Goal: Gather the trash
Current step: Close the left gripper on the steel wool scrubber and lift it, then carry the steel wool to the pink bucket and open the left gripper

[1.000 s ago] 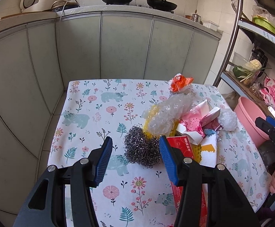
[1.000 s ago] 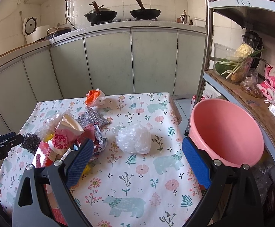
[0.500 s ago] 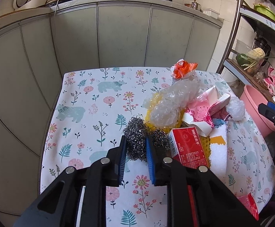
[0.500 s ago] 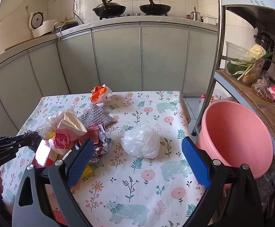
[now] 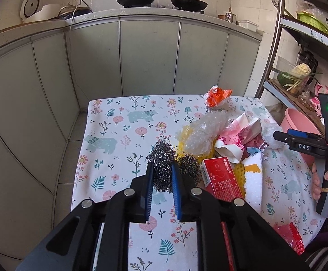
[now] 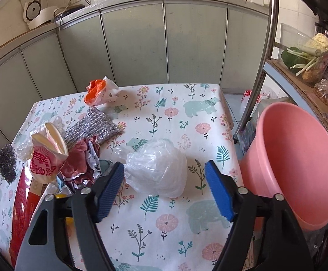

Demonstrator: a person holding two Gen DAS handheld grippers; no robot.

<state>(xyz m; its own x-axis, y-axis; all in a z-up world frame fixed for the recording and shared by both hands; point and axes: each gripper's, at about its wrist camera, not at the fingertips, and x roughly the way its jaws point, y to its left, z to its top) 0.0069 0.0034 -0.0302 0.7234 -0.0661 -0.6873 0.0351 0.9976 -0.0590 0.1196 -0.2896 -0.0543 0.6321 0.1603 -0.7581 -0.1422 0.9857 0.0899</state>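
Note:
My left gripper [image 5: 161, 169] is shut on a steel wool scrubber [image 5: 161, 160] and holds it just above the floral tablecloth [image 5: 123, 122]; the scrubber also shows in the right wrist view [image 6: 5, 160]. A trash pile lies to its right: crumpled clear plastic [image 5: 206, 131], a red box [image 5: 221, 178], a pink paper cup [image 6: 44, 153]. My right gripper [image 6: 164, 176] is open, its jaws on either side of a crumpled clear plastic bag [image 6: 157, 167] on the table. A pink bucket [image 6: 299, 162] stands beside the table's right edge.
An orange and white wrapper [image 6: 98, 90] and a silver scouring pad [image 6: 91, 127] lie farther back. A metal shelf rack [image 6: 261, 67] with vegetables stands on the right. Grey cabinets [image 5: 148, 56] run behind the table.
My left gripper closed on the steel wool scrubber and lifted it slightly. My right gripper moved forward and down until its open jaws flank the clear plastic bag.

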